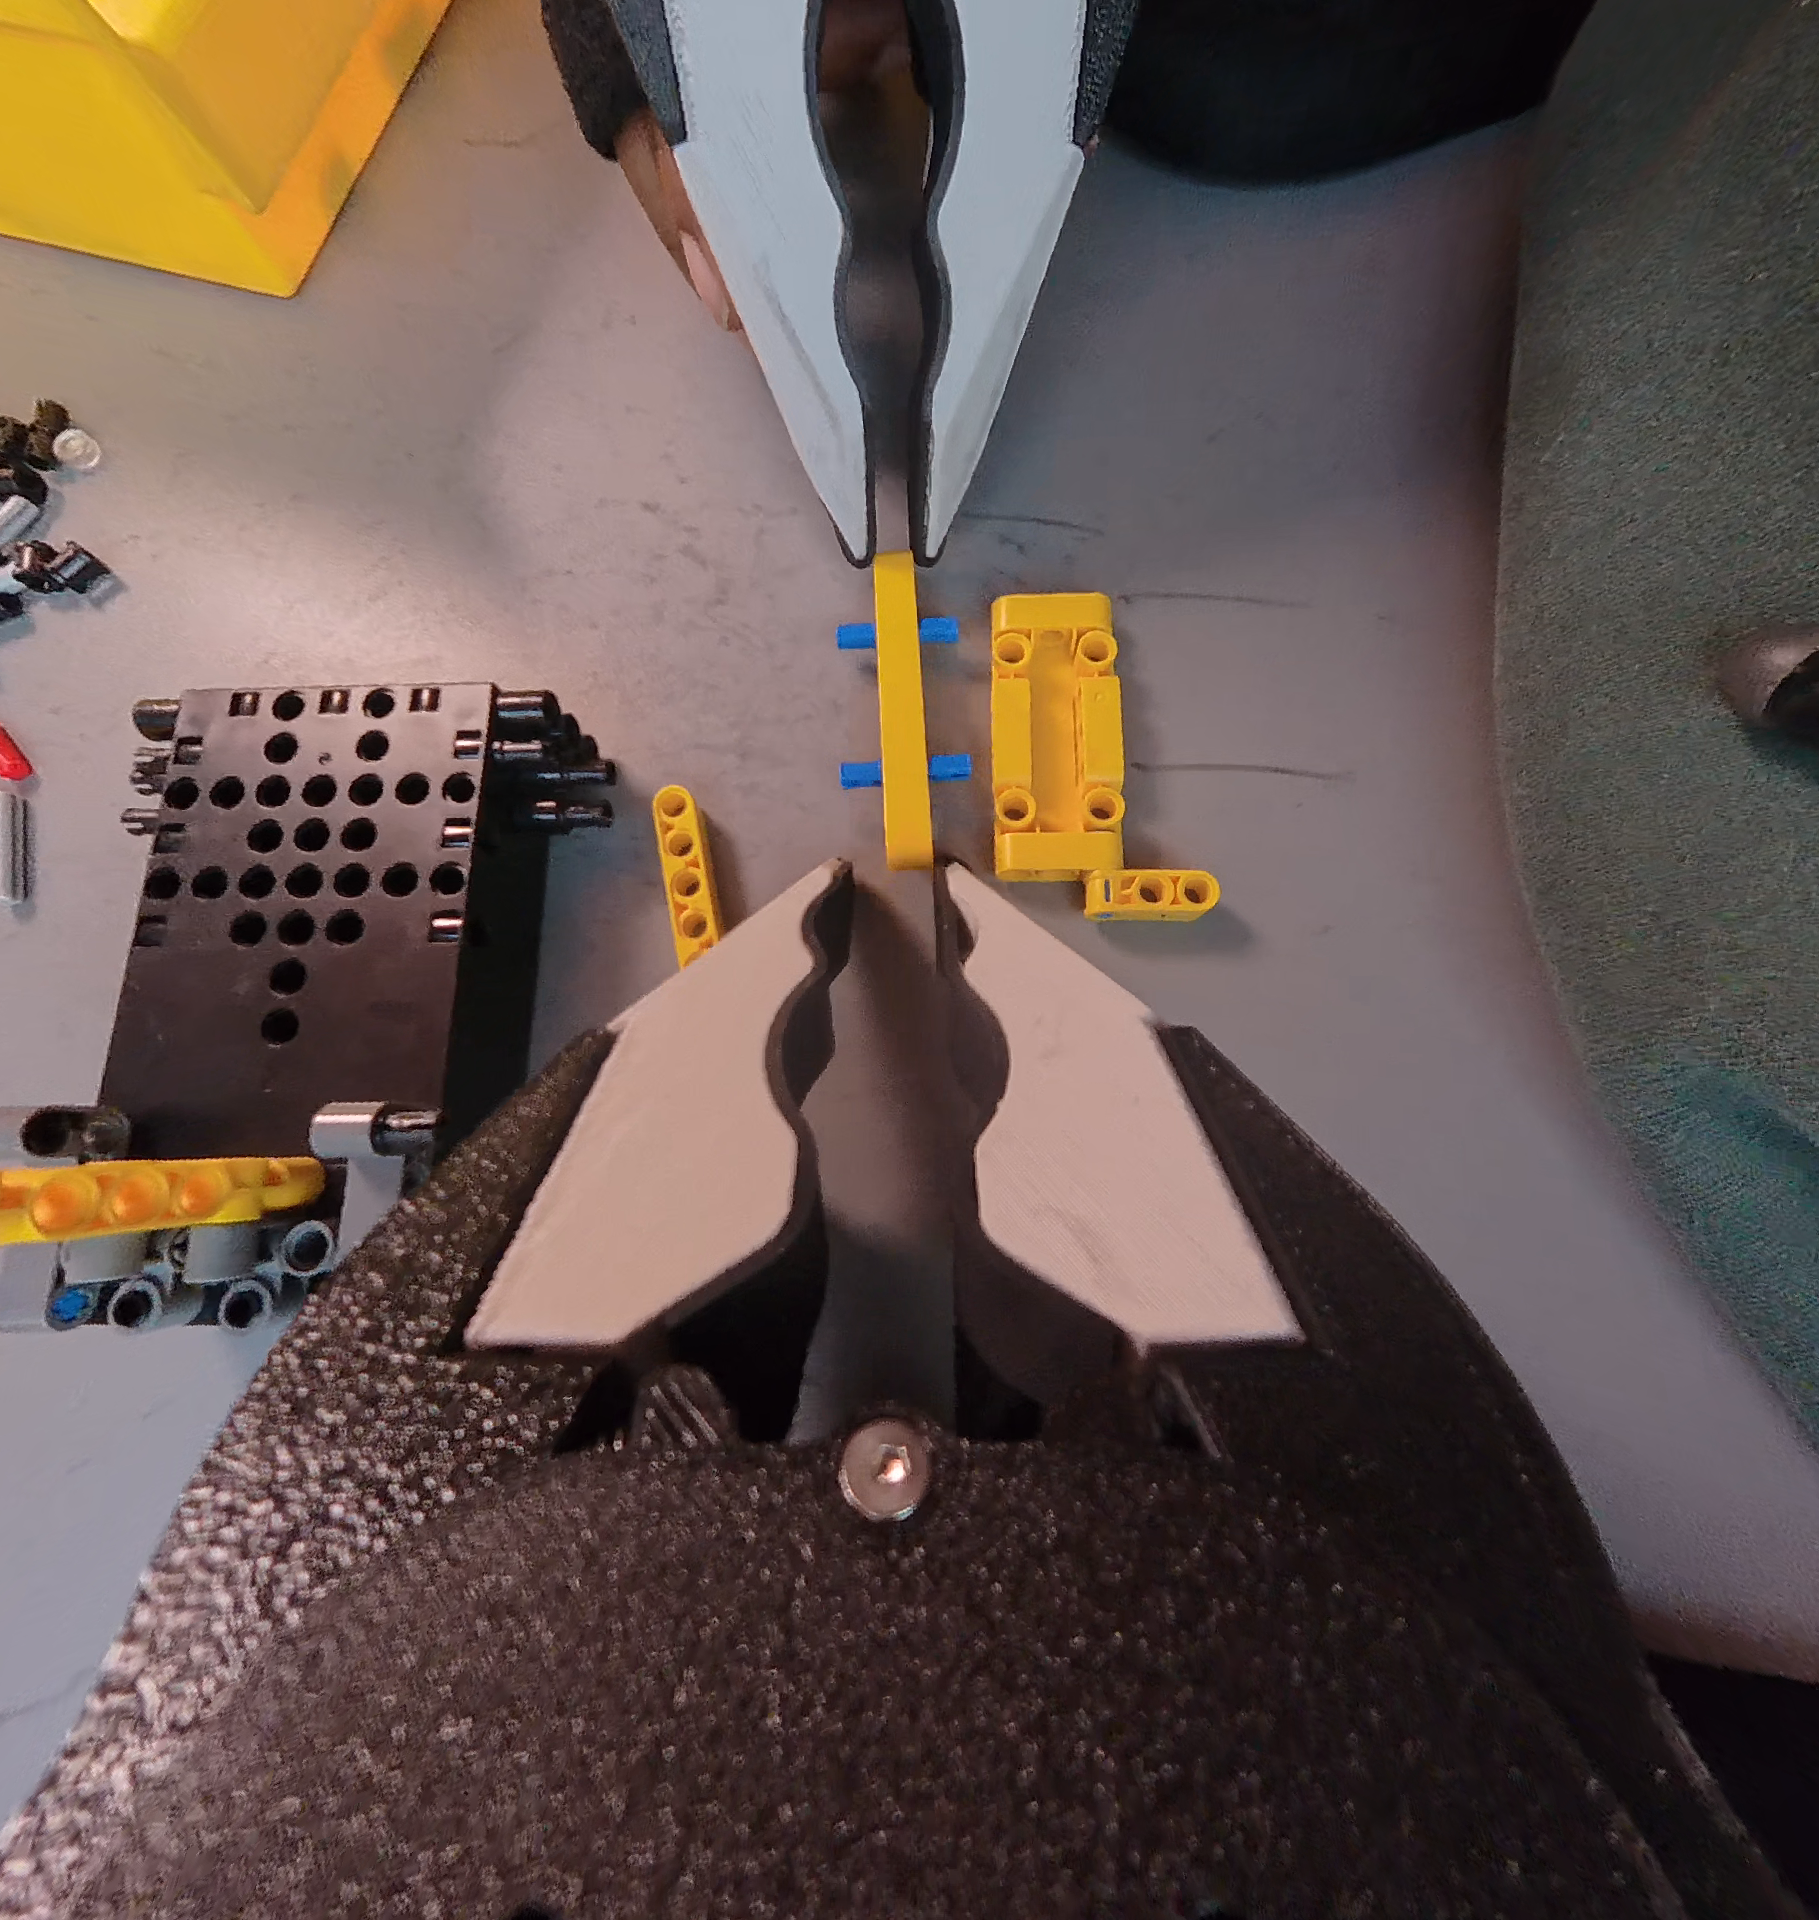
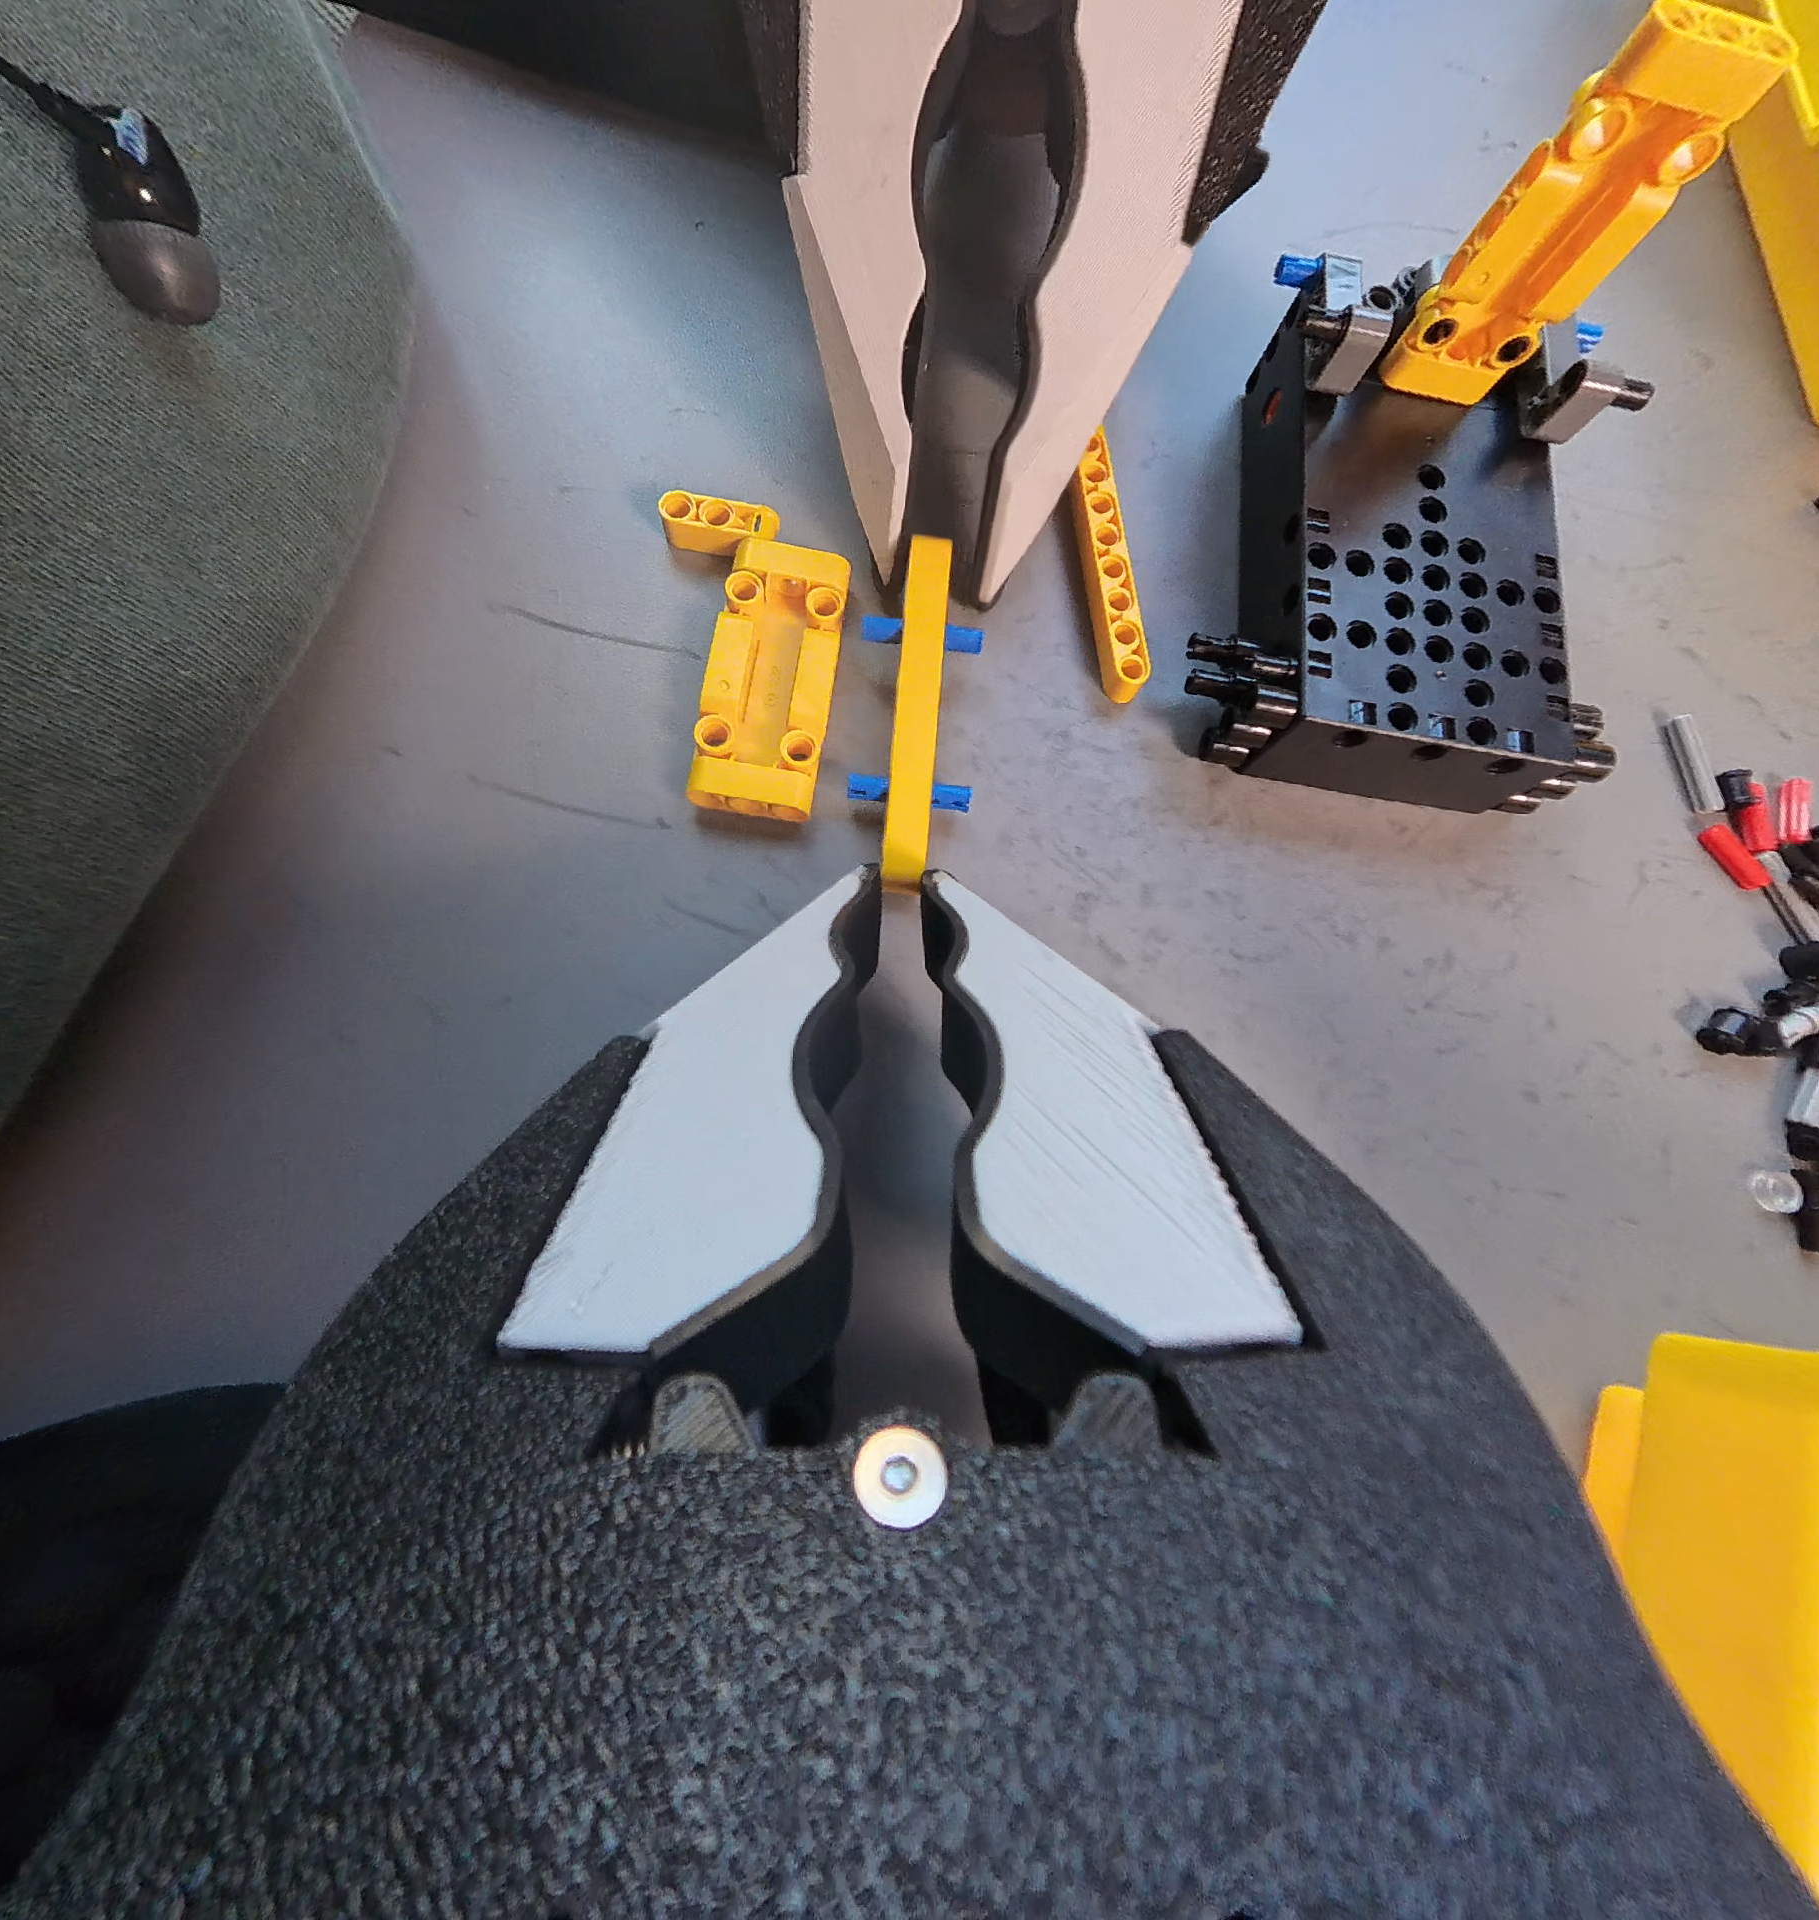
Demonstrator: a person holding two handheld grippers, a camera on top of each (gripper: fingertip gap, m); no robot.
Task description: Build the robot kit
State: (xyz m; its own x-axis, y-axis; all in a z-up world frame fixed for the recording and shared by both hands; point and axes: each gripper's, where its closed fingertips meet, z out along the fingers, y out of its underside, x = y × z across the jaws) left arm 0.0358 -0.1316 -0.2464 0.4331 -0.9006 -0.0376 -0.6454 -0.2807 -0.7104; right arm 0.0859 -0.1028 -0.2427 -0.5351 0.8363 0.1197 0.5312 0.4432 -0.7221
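Left wrist view shows the left gripper (image 1: 897,868) with its fingers a little apart, astride the near end of the yellow beam (image 1: 903,717); a narrow gap appears on each side, so this end seems flanked rather than pinched. The right gripper (image 2: 897,878) is closed onto the opposite end of the same beam, tips pressed against both faces. The beam lies edge-up between the two grippers, over the grey table (image 1: 1248,416); you cannot tell whether it rests there or hangs just above. Two blue pins (image 1: 855,636) pass through it and protrude on both sides.

Recommended handling:
- Keep both sets of tips on the bare ends, clear of the pins.
- Hold the two grippers in one line so the beam does not twist.
- Mind the yellow panel piece (image 1: 1056,727) just beside the beam, and the loose thin yellow beam (image 1: 689,878) near your left finger.
- The black perforated frame (image 1: 302,862) stands well apart.
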